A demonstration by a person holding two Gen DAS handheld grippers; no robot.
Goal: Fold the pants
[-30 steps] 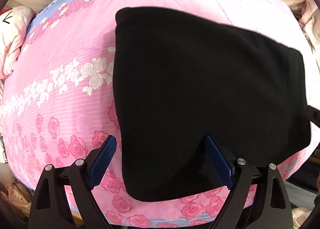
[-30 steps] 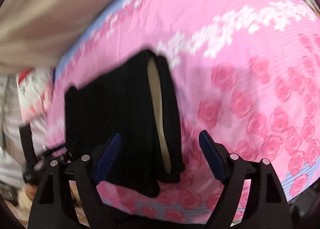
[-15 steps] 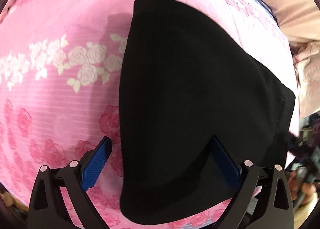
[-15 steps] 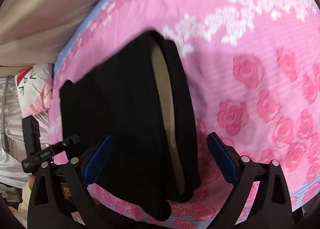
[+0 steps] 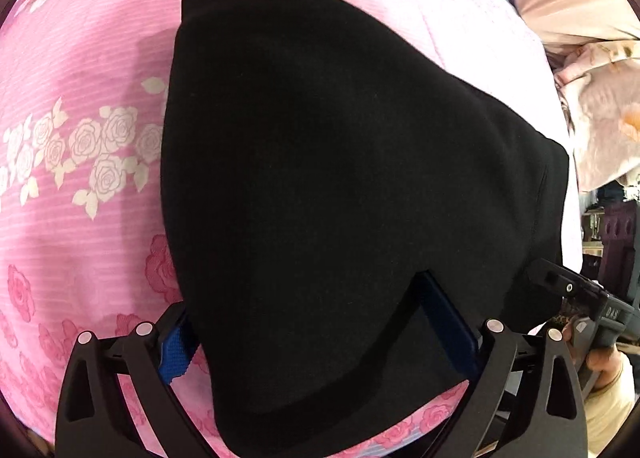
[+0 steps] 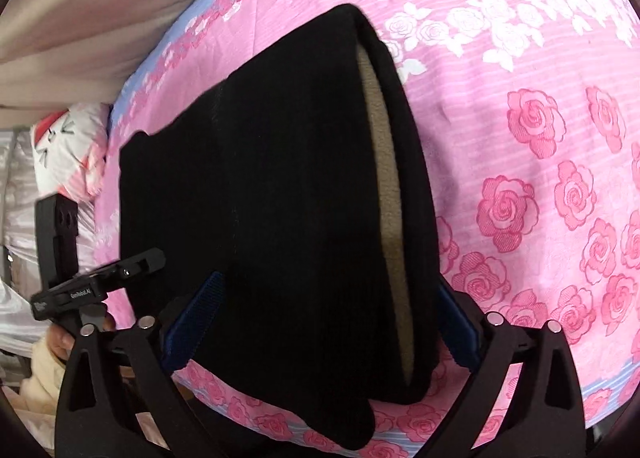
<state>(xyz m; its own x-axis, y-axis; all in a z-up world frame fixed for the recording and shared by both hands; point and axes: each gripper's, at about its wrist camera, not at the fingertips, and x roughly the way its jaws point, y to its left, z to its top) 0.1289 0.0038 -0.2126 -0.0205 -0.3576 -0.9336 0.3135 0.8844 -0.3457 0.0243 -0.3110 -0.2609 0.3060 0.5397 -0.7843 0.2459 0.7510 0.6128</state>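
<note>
in the left wrist view, pink rose-print bedding [image 5: 80, 217] fills nine o'clock and the folded black pants [image 5: 320, 177] lie on it at centre, under the left gripper [image 5: 320, 322], whose jaws have just been opening and stand spread over the near edge without pinching. in the right wrist view the right gripper [image 6: 324, 318], its jaws also just opened, stands spread astride the pants' [image 6: 280, 197] near end, the tan lining [image 6: 386, 177] showing toward one o'clock.

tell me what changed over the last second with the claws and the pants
Both claws came down closer to the black pants, which now fill more of each view. The left claw and the right claw have just been opening their jaws wider, and each now straddles the near edge of the pants without pressing on it. Nothing was taken hold of. The pants stayed folded in the same spot on the pink bedspread.
</note>
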